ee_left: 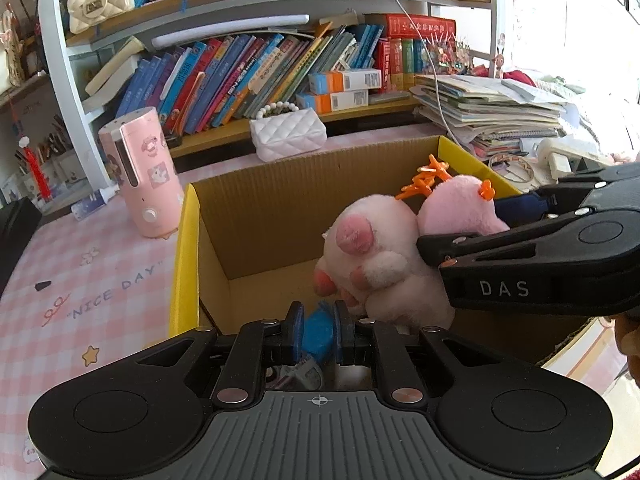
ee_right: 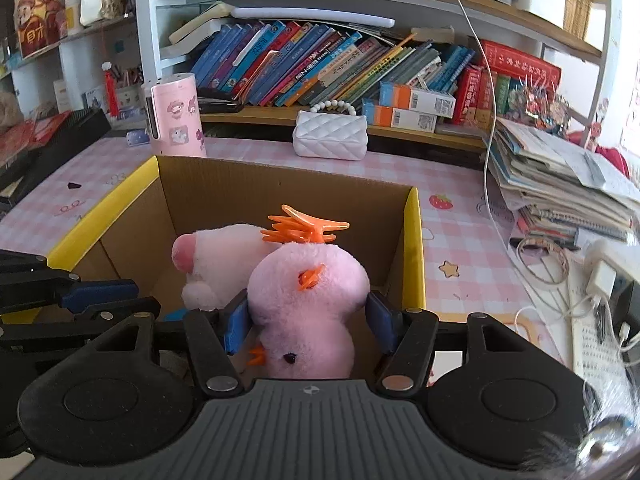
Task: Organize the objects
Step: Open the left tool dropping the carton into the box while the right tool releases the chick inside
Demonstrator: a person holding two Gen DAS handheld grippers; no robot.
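Observation:
A cardboard box (ee_left: 256, 200) with yellow flaps stands on the pink checked table; it also shows in the right wrist view (ee_right: 280, 192). My right gripper (ee_right: 308, 320) is shut on a pink plush chick (ee_right: 308, 292) with orange feet, held upside down over the box; the chick also shows in the left wrist view (ee_left: 456, 204). A pink-white plush paw (ee_left: 372, 256) lies in the box beside it and shows in the right wrist view (ee_right: 220, 256). My left gripper (ee_left: 318, 332) is shut on a small blue object (ee_left: 318, 330) at the box's near edge.
A pink cylindrical device (ee_left: 140, 184) stands left of the box. A white quilted bag (ee_left: 288, 134) sits behind it, under a shelf of books (ee_left: 240, 76). A stack of papers and notebooks (ee_right: 560, 184) and cables lie to the right.

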